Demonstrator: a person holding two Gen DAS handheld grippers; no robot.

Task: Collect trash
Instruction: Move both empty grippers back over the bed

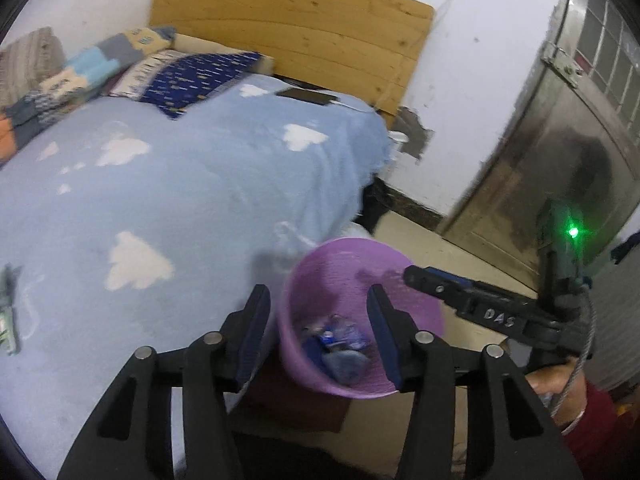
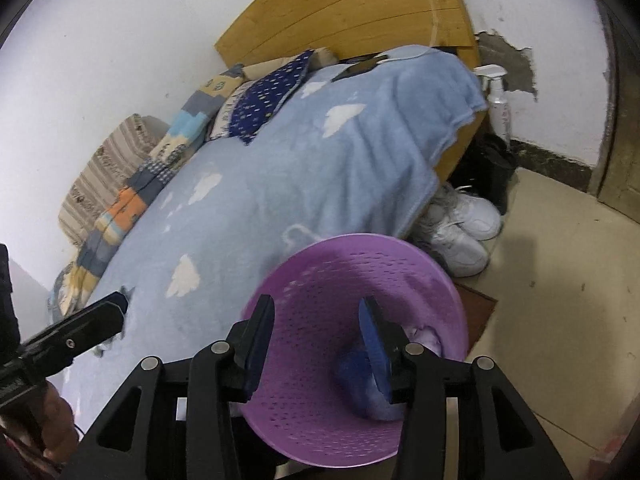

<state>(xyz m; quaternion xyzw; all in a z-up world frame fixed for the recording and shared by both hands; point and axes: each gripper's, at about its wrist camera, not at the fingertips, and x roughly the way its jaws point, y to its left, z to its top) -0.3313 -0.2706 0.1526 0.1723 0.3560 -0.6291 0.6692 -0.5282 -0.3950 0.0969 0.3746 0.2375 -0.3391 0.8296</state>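
A purple perforated waste basket [image 1: 320, 264] stands on the floor beside the bed; it also shows in the right wrist view [image 2: 316, 280]. Blue wrappers and other trash [image 1: 340, 348] lie at its bottom, seen too in the right wrist view [image 2: 360, 384]. My left gripper [image 1: 318, 300] is open and empty above the basket's mouth. My right gripper [image 2: 316, 312] is open and empty over the basket; in the left wrist view it [image 1: 416, 276] reaches in from the right. A green-and-white wrapper [image 1: 8, 316] lies on the bed at the far left.
The bed has a light blue cloud blanket [image 1: 160, 184], pillows [image 1: 188, 76] and a phone [image 1: 308, 95] by the wooden headboard [image 1: 288, 28]. White sneakers [image 2: 460, 232] and a spray bottle [image 2: 498, 96] stand by the bed's side. A metal door [image 1: 560, 160] is on the right.
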